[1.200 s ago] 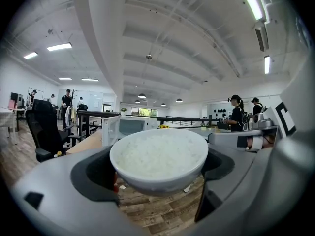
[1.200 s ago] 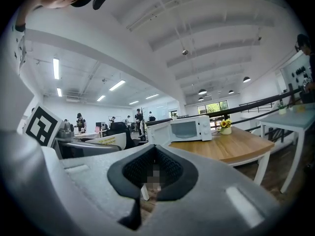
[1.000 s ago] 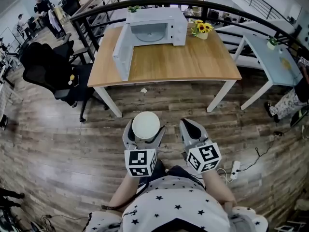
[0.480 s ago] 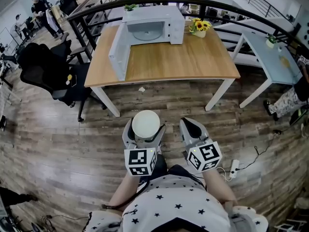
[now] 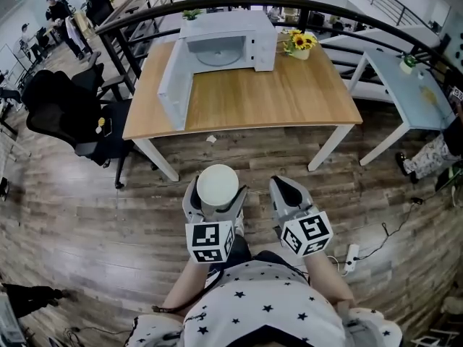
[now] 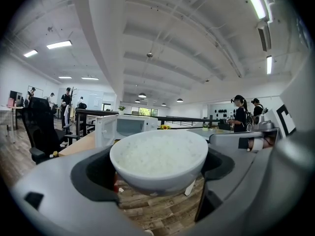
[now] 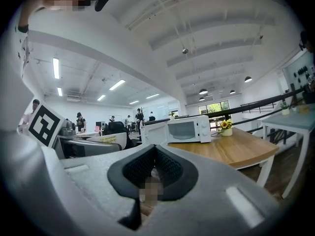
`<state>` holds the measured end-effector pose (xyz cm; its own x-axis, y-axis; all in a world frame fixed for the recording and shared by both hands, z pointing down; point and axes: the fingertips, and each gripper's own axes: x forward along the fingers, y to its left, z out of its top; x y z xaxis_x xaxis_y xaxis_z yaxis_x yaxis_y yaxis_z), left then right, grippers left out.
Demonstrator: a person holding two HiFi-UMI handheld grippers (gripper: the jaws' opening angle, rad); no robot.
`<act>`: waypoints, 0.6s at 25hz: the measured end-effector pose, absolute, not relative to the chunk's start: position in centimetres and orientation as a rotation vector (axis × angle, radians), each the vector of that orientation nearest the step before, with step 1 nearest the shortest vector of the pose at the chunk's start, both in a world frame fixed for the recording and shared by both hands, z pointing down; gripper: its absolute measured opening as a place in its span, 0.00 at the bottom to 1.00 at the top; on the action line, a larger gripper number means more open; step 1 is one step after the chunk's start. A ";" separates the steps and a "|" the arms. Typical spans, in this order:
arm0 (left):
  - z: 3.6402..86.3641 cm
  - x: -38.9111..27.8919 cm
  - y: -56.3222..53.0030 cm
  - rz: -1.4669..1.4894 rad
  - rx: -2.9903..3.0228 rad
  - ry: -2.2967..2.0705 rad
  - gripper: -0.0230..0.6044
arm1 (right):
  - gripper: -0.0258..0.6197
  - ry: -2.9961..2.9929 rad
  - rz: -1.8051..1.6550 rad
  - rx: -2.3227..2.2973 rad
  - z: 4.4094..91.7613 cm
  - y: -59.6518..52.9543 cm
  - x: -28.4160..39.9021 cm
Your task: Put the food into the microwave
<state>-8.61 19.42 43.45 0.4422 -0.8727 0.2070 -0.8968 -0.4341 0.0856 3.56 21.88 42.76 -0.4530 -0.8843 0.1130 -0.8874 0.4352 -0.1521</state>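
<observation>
Left fingers (image 6: 54,181) clamped on the bowl of rice (image 6: 160,156), right fingers (image 7: 216,191) closed on nothing, microwave (image 5: 228,45) sits door-open on the table (image 5: 289,92) well ahead, so I'd carry the bowl level, walk slow and approach square to the opening.

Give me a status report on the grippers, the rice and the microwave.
Left gripper shut on bowl of rice. Right gripper shut, empty. Microwave on table ahead, door open, not reached yet. Only a small scrap on floor between.
</observation>
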 end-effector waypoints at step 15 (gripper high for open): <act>42.8 -7.5 5.7 0.208 2.526 -1.528 0.82 | 0.05 -2.620 0.272 1.656 41.7 8.3 4.7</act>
<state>-7.50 5.68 42.81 0.4614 -0.8614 0.2123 -0.8868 -0.4546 0.0829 4.67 8.26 41.74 -0.4330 -0.8936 0.1185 -0.8988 0.4182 -0.1310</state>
